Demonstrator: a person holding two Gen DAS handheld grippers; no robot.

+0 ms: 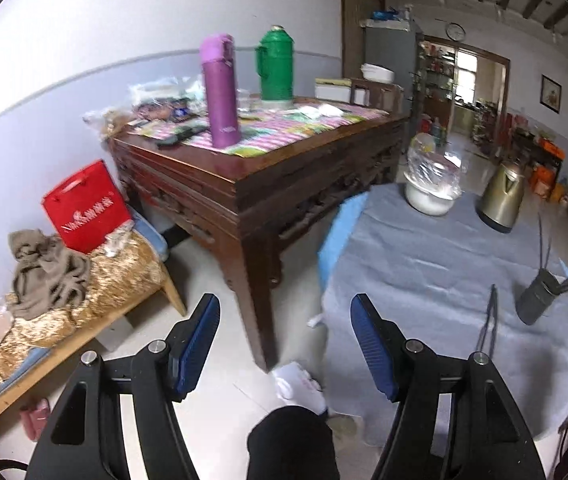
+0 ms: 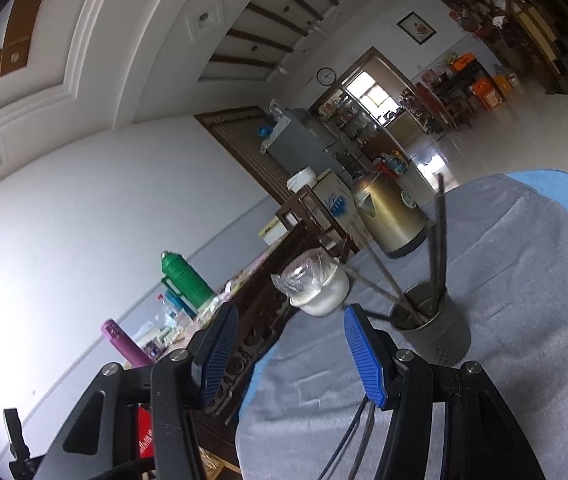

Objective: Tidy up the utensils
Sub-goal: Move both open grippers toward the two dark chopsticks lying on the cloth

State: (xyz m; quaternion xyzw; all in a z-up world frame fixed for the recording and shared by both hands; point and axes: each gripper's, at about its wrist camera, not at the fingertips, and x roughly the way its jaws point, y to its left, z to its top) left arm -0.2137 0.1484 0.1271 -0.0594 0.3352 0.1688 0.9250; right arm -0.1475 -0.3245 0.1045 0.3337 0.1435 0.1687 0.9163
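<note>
A dark cylindrical utensil holder (image 1: 535, 298) (image 2: 433, 330) stands on the grey tablecloth (image 1: 423, 280) and holds several dark chopsticks (image 2: 437, 240). A loose pair of dark chopsticks (image 1: 489, 320) lies on the cloth left of the holder; it also shows low in the right wrist view (image 2: 357, 436). My left gripper (image 1: 285, 316) is open and empty, held over the floor at the table's left edge. My right gripper (image 2: 291, 330) is open and empty, just left of the holder.
A white bowl covered with plastic film (image 1: 431, 192) (image 2: 317, 290) and a gold electric kettle (image 1: 501, 196) (image 2: 389, 216) stand at the far side of the cloth. A dark wooden table (image 1: 244, 184) with purple (image 1: 220, 92) and green (image 1: 276, 66) flasks stands to the left.
</note>
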